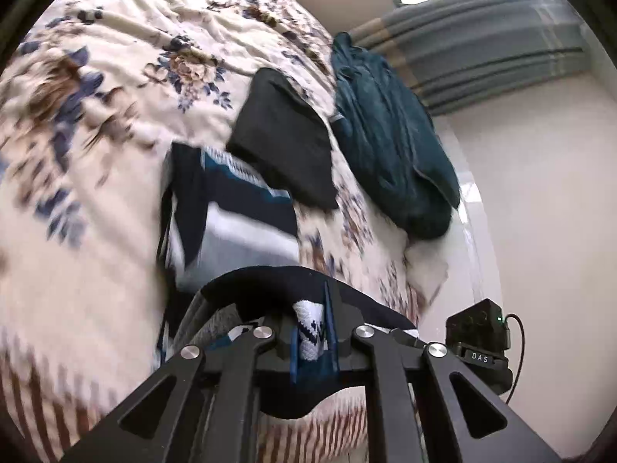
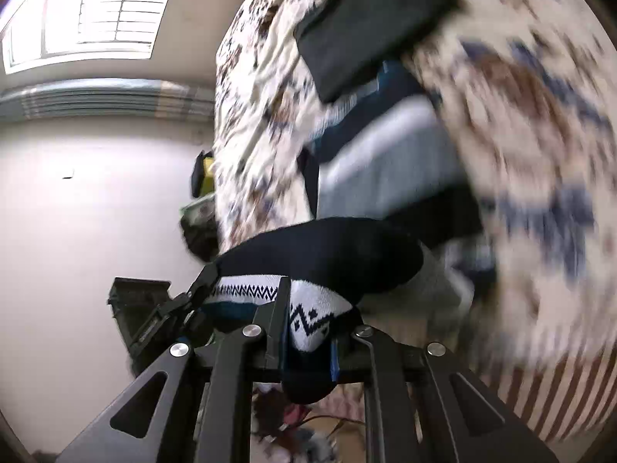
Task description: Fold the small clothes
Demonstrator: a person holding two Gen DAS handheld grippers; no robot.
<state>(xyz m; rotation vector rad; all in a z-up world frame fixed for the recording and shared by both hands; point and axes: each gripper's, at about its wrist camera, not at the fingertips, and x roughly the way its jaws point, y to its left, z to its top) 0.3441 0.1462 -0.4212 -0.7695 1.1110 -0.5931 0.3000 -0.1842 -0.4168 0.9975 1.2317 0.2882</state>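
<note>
A navy, white and teal patterned knit garment (image 1: 239,220) lies on the floral bed cover (image 1: 115,77), and one edge of it is lifted. My left gripper (image 1: 314,341) is shut on that edge. My right gripper (image 2: 306,332) is shut on the same garment's white zigzag-patterned edge (image 2: 308,308), with the navy fabric bunched over the fingers. The rest of the garment (image 2: 385,166) trails onto the bed. A folded black garment (image 1: 281,139) lies just beyond it, also in the right wrist view (image 2: 370,27).
A dark teal garment (image 1: 389,135) lies heaped at the bed's edge near the wall. Grey curtains (image 1: 482,54) and a window (image 2: 96,11) are behind. The other gripper's body (image 1: 482,332) shows at the right. Clutter (image 2: 200,200) sits beside the bed. Both views are motion-blurred.
</note>
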